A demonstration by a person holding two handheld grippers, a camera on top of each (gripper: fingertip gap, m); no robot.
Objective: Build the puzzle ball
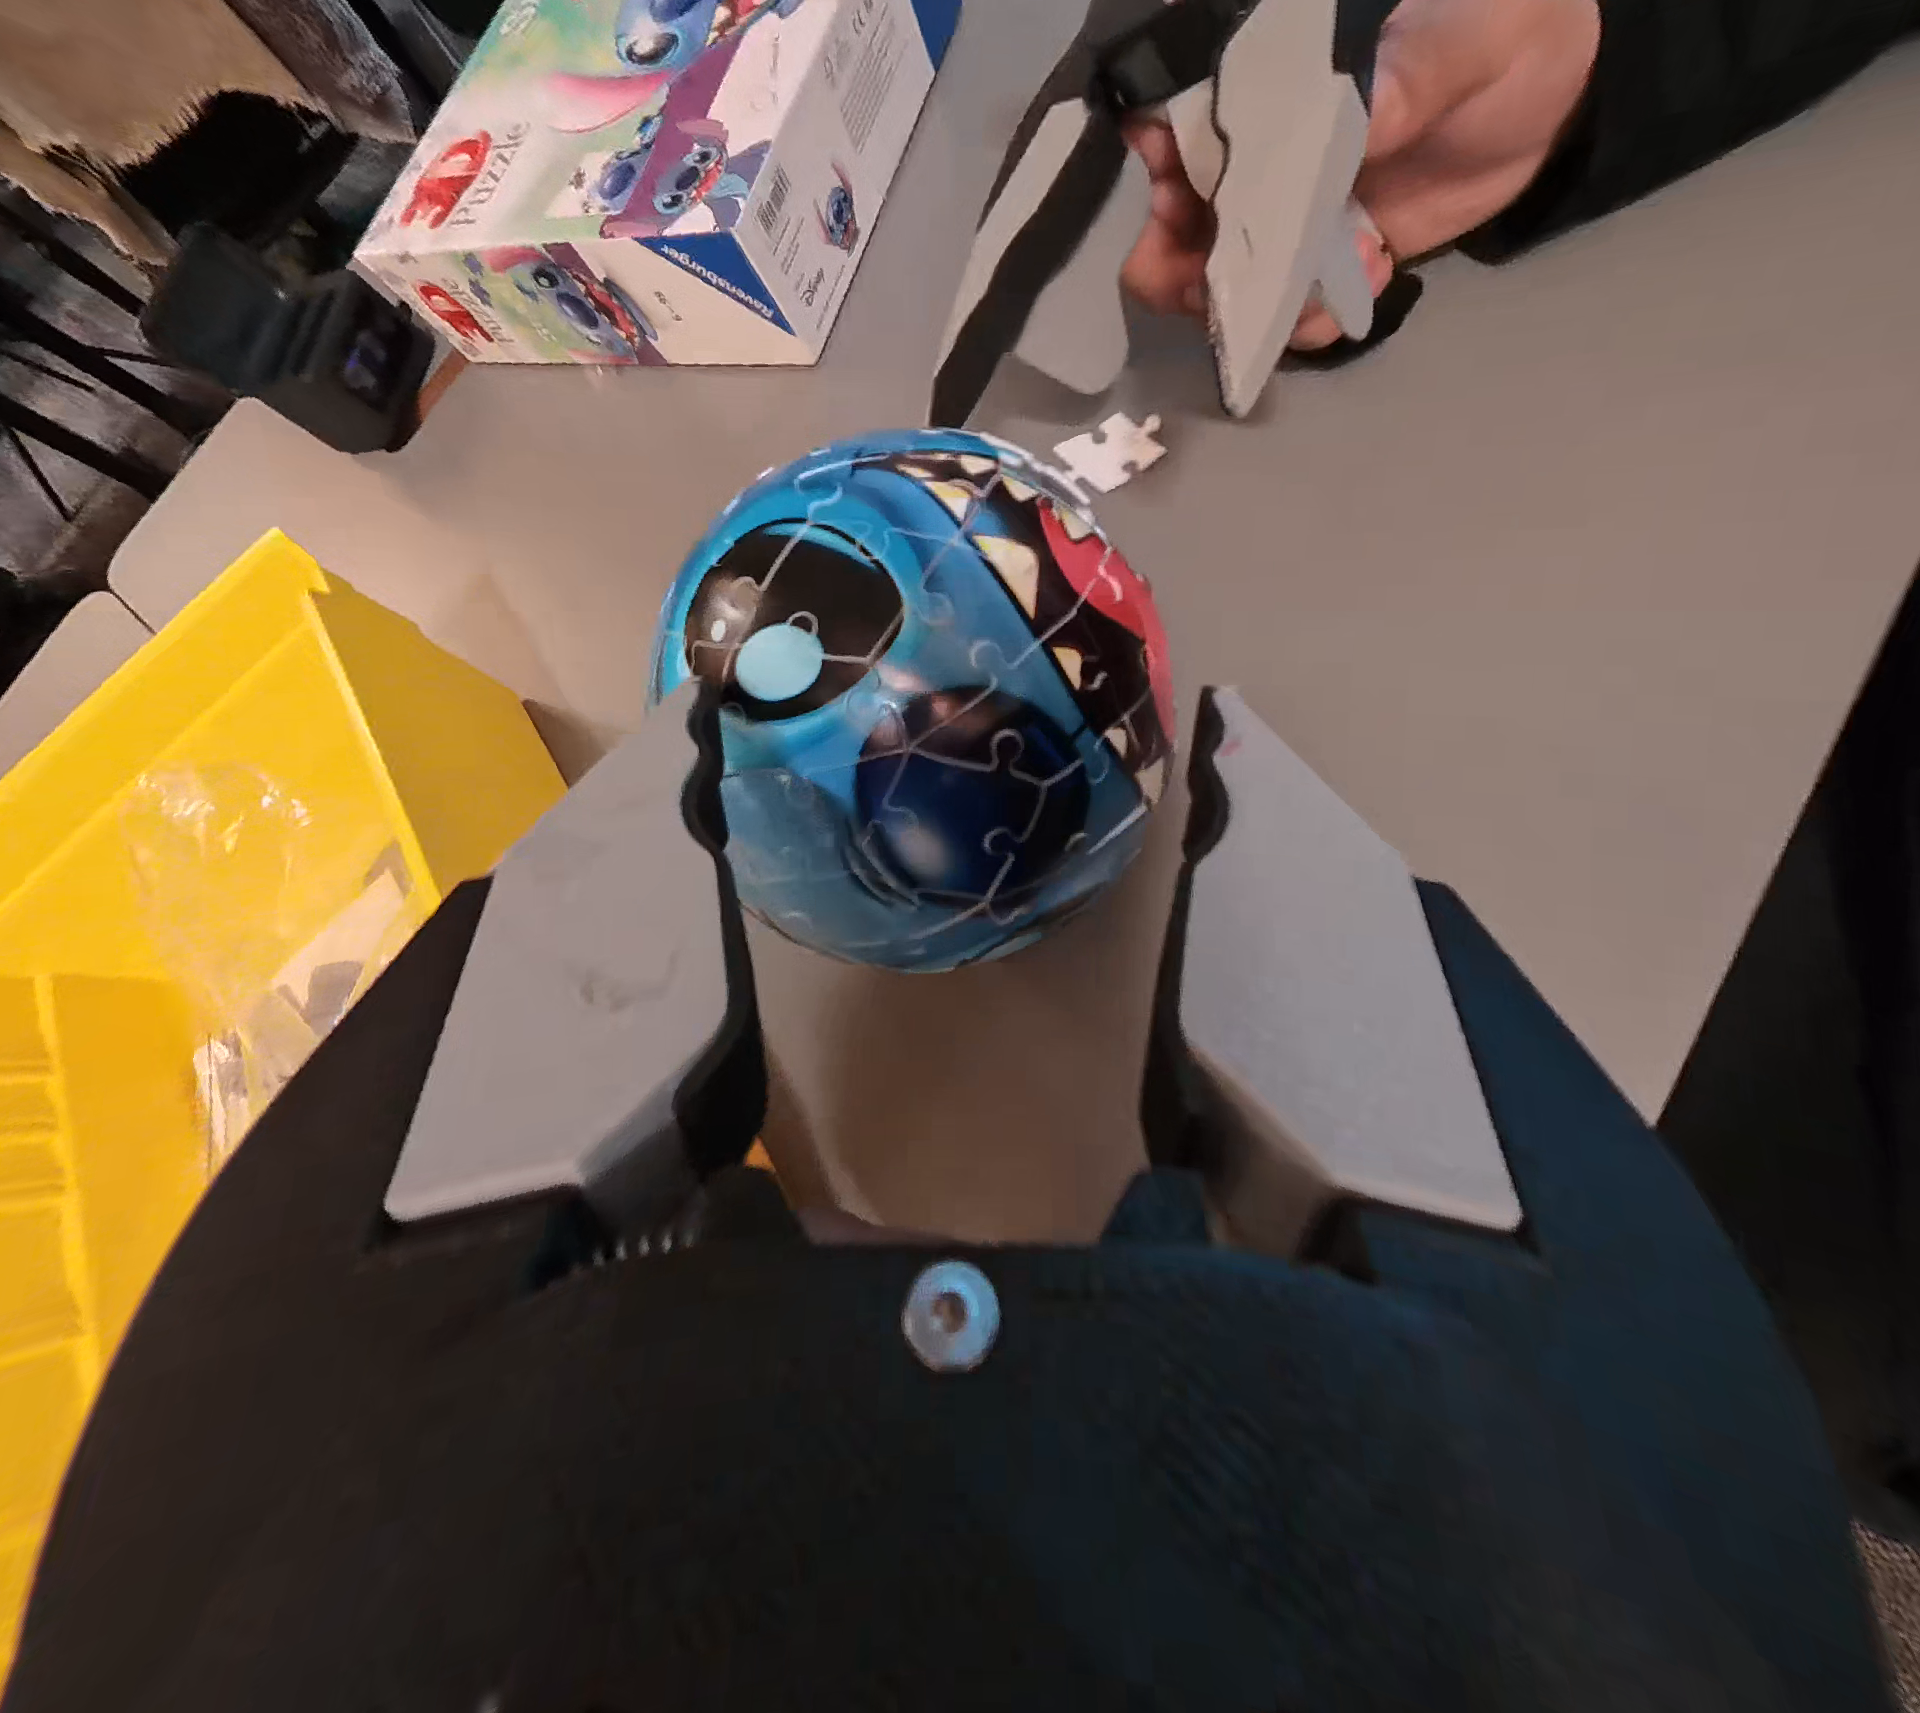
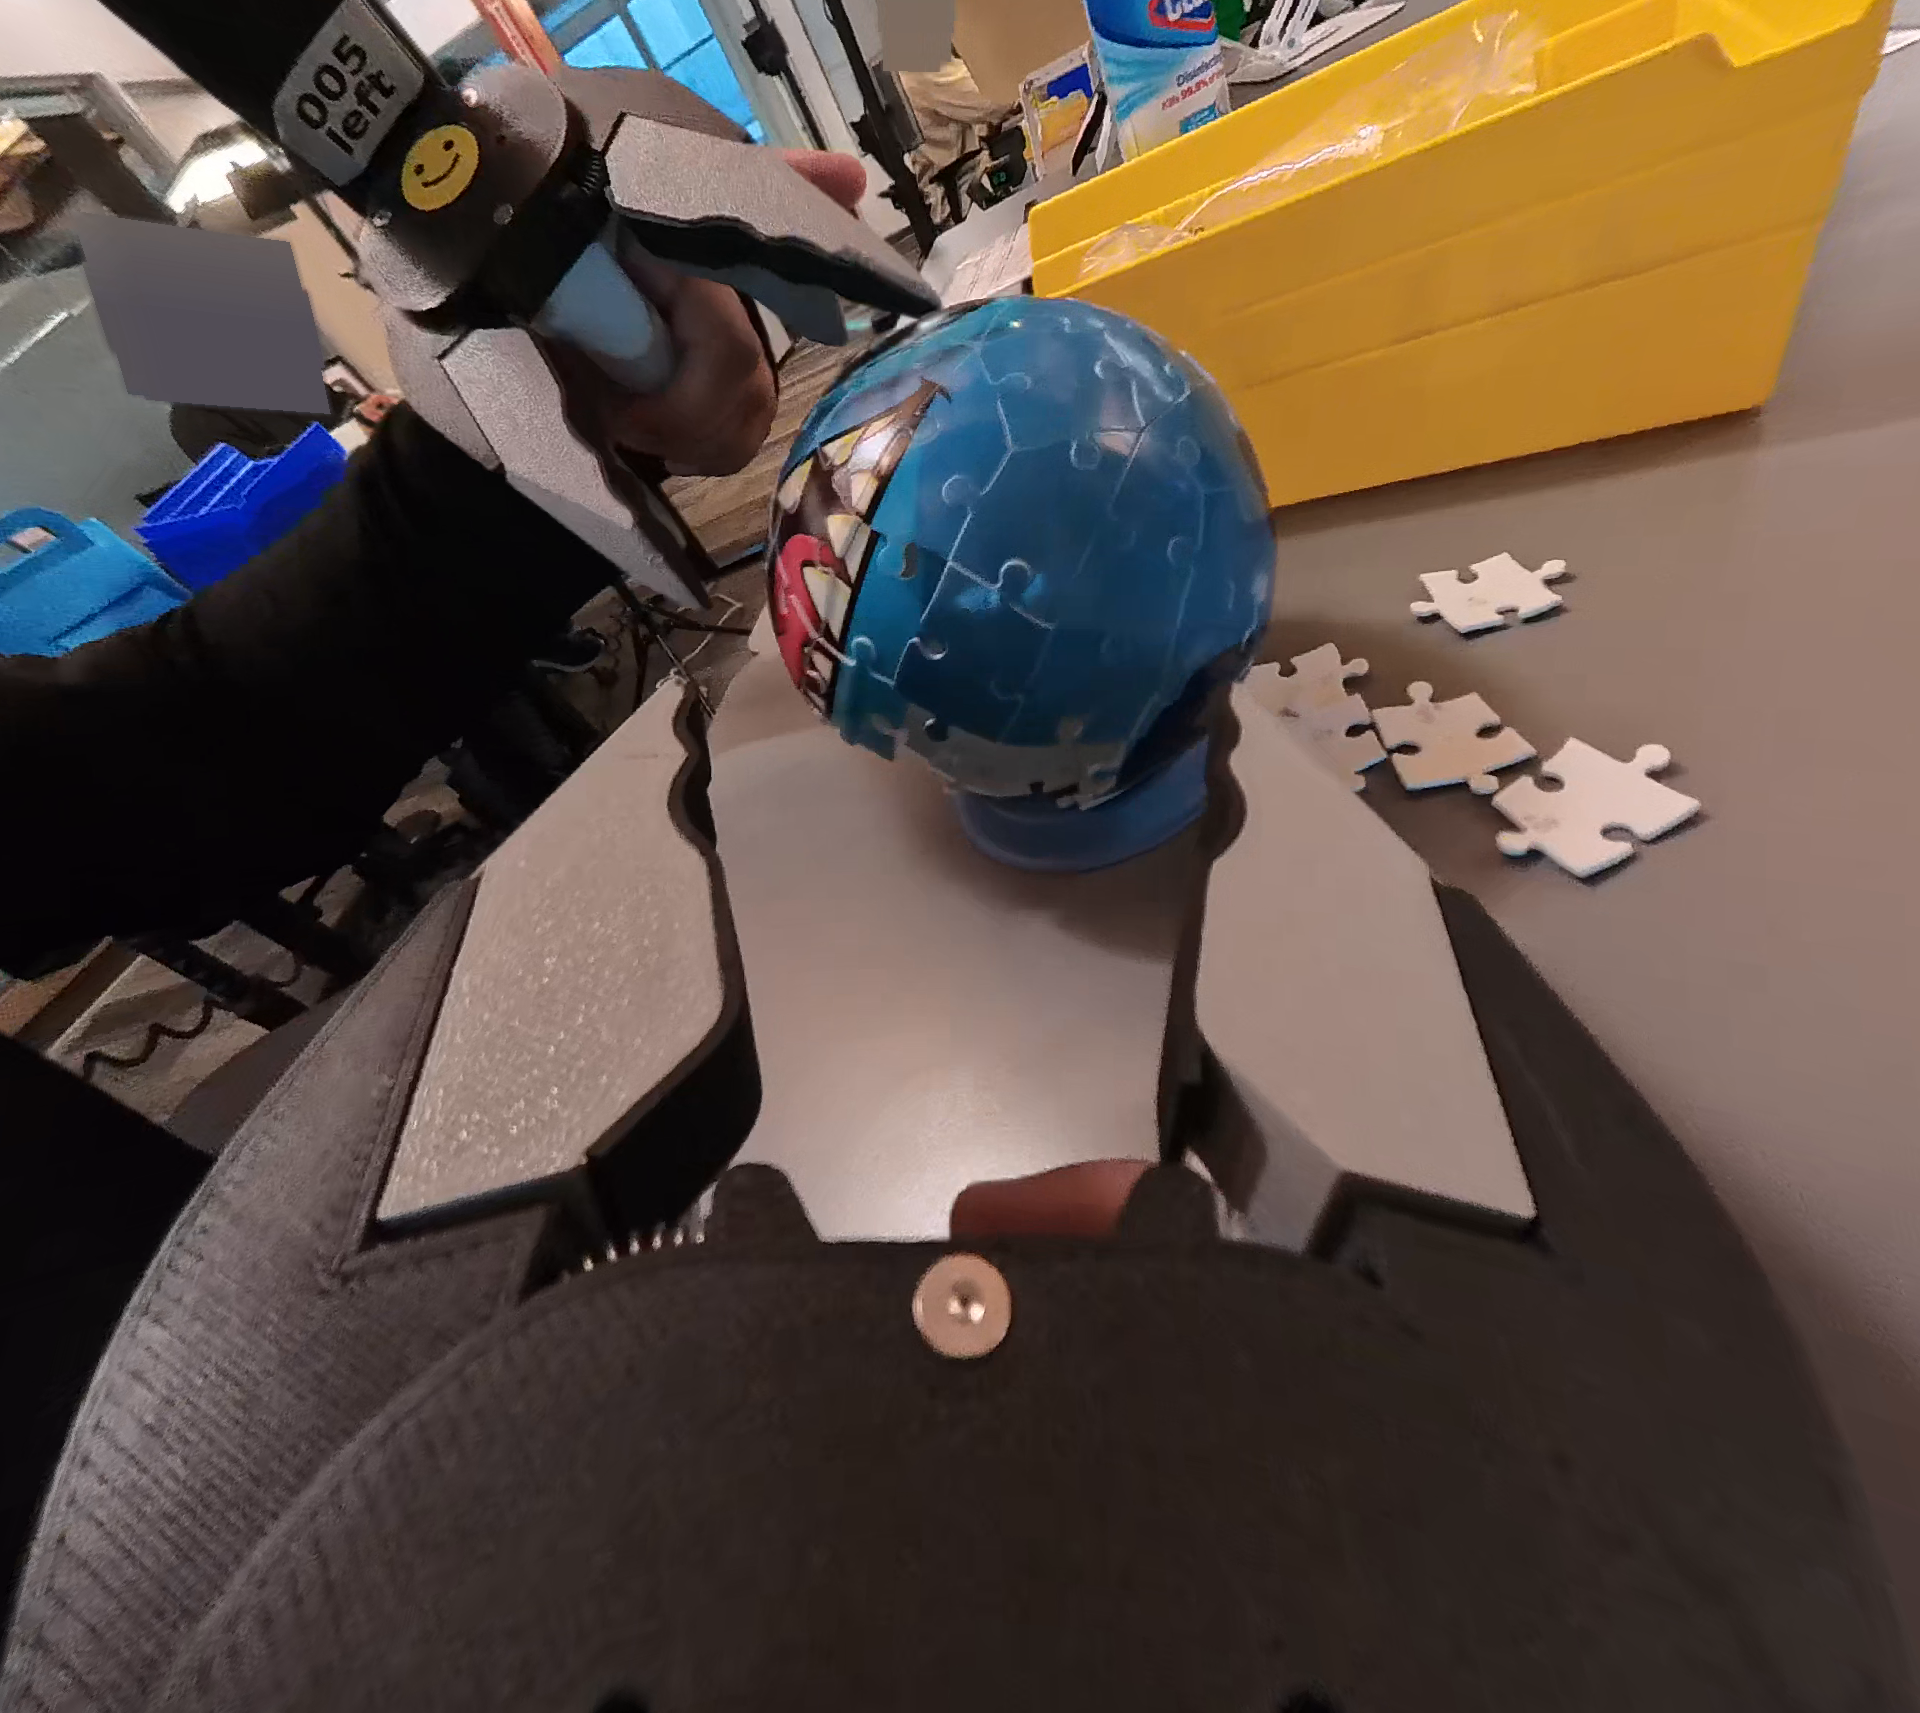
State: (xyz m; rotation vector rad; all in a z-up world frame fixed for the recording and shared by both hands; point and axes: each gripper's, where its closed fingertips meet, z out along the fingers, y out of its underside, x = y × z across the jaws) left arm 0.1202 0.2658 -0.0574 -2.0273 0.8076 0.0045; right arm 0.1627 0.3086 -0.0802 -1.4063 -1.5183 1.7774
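Left gripper [image 1: 951, 733]: jaws spread wide around the puzzle ball [image 1: 914, 707], tips flanking its sides; contact not certain, no firm clench visible. In the right wrist view, same gripper [image 2: 821, 448] reaching in from above-left, upper finger tip at the crown of the ball, lower finger beside its toothy face.

Right gripper [image 2: 961, 754]: jaws apart, holding nothing, tips low on the surface [image 2: 1558, 1144] just short of the ball's stand. From the left wrist view, seen across the ball [image 1: 1091, 406], fingers splayed, tips at the surface.

Puzzle ball [image 2: 1023, 541]: nearly whole sphere of interlocked curved pieces, glossy blue. One side carrying large dark eyes and a dark blue nose; adjoining side a wide mouth, white teeth, red tongue. Back plain blue with seams showing. Ragged gap in the lowest rows near the base. Seated upright on a blue stand [image 2: 1081, 827], middle of the grey surface.

Loose pieces [image 2: 1455, 744]: four, white backs up, right of the stand, one a little farther off.

Yellow bin [image 2: 1455, 313] behind, clear plastic bag inside. Puzzle box [image 1: 675, 136] lying on the surface, beyond the ball.
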